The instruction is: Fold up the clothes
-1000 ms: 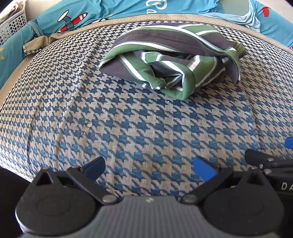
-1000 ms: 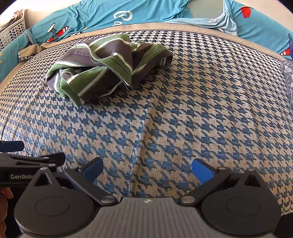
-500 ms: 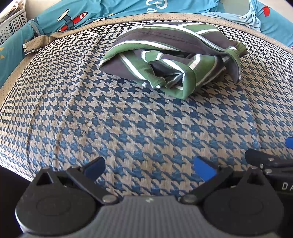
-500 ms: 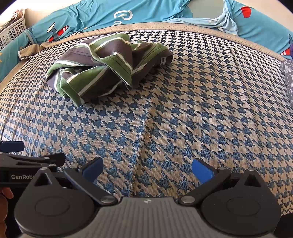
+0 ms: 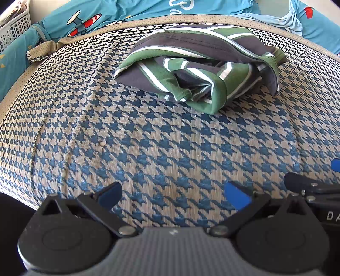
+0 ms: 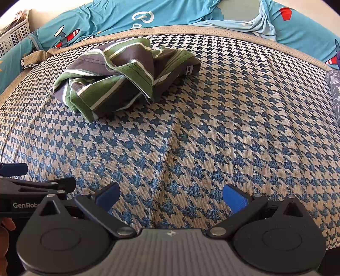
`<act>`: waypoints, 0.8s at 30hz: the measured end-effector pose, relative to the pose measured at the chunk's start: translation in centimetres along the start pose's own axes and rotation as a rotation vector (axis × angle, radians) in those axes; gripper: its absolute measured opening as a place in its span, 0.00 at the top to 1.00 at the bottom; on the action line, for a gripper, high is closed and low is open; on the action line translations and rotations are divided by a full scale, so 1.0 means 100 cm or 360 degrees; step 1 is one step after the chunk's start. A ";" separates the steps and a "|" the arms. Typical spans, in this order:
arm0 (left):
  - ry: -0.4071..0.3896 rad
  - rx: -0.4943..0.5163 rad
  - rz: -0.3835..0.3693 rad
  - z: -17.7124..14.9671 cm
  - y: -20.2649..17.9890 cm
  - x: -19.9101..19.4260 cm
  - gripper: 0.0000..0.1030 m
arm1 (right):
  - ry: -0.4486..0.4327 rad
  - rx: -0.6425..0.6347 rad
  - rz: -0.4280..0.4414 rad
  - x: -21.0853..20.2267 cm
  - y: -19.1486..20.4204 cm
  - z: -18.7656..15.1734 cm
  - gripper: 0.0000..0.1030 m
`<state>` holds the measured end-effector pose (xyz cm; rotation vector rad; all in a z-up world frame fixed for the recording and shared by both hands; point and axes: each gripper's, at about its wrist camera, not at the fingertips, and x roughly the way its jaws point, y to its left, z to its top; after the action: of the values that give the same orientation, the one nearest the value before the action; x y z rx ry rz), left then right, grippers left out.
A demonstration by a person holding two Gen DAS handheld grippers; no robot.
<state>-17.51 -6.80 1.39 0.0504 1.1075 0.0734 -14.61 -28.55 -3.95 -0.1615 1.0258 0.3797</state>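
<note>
A crumpled garment [image 5: 197, 70] with green, dark grey and white stripes lies in a heap on the houndstooth-patterned surface [image 5: 148, 148], toward its far side. In the right wrist view the same garment [image 6: 119, 80] sits at the upper left. My left gripper [image 5: 173, 196] hovers open over the near edge, well short of the garment, nothing between its blue pads. My right gripper [image 6: 171, 196] is open too, close beside the left one, and empty. The left tool's body [image 6: 31, 189] shows at the right view's left edge.
Teal bedding with aeroplane prints [image 6: 148, 17] lies behind the houndstooth surface. A white perforated basket [image 5: 12, 29] stands at the far left. A grey patterned cloth [image 6: 334, 89] pokes in at the right edge. A hand [image 6: 5, 231] shows at the lower left.
Both grippers have crept slightly forward toward the garment, which now sits a little lower and larger in each view. The jaws stay open.
</note>
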 end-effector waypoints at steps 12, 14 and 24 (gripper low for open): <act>0.0001 0.0000 0.0001 0.001 0.004 0.001 0.00 | 0.0001 0.0001 -0.0001 0.000 0.000 0.000 0.00; 0.0002 -0.0002 0.0000 0.002 0.006 0.003 0.00 | 0.0001 0.0001 -0.0001 0.000 0.000 0.000 0.00; 0.0004 -0.0021 0.0015 0.010 0.004 0.008 0.00 | 0.0004 0.0001 -0.0002 0.000 0.000 0.000 0.00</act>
<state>-16.29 -6.33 1.20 0.0437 1.1094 0.0891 -14.59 -28.56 -3.97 -0.1620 1.0284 0.3780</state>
